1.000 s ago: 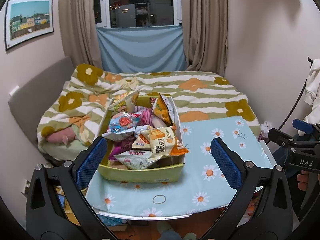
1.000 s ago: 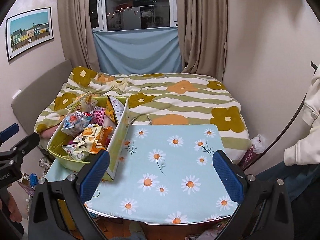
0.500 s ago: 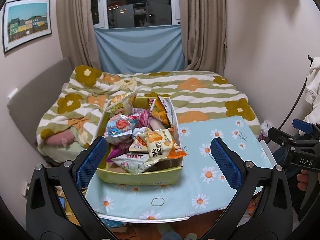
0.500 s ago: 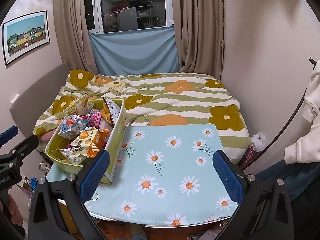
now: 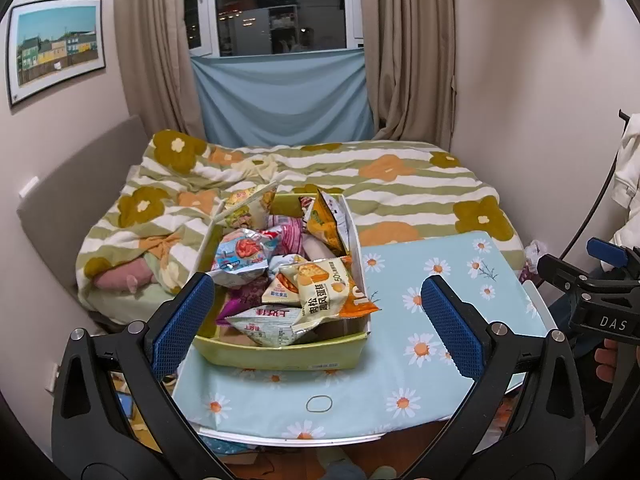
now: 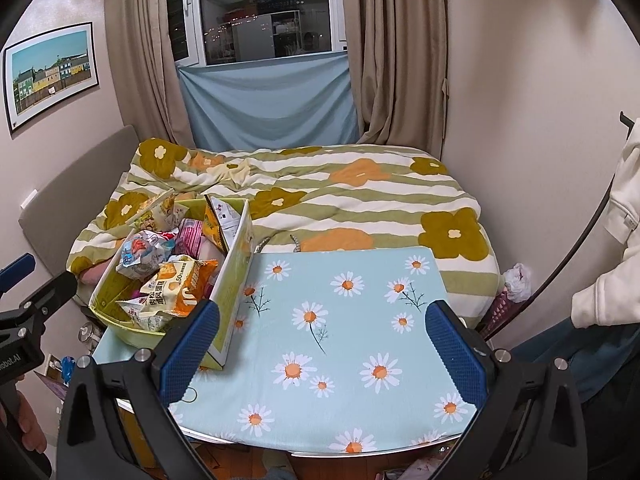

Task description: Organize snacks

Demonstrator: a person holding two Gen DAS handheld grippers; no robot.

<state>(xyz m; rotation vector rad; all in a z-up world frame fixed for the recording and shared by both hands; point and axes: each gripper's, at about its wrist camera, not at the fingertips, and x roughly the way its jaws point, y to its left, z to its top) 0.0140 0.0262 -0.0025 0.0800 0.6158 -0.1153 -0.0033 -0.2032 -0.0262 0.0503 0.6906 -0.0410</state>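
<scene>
Left gripper: the black two-finger gripper with blue textured pads (image 5: 316, 316) hangs above the near table edge, jaws spread wide, gripping nothing; it faces the box.
Right gripper: an identical black gripper with blue pads (image 6: 322, 344) also stands wide apart and empty, over the bare right part of the table.
Snack box: a yellow-green open cardboard box (image 5: 280, 354) sits on the left part of the table, heaped with snack packets.
Table: a surface under a light-blue cloth printed with white daisies (image 6: 360, 320), pushed against the bed.
Top packet: a cream cake wrapper (image 5: 318, 294) lies on the pile, printed with Chinese characters and "50".
Front packet: a white pouch with red Chinese lettering (image 5: 266, 322) rests at the box's near end.
Other writing: "DAS" shows on the right gripper's body in the left view; "obot.AI" shows on the left gripper's body in the right view.
Bed: a quilt striped green and white with big flowers (image 6: 360, 196) lies behind the table.
</scene>
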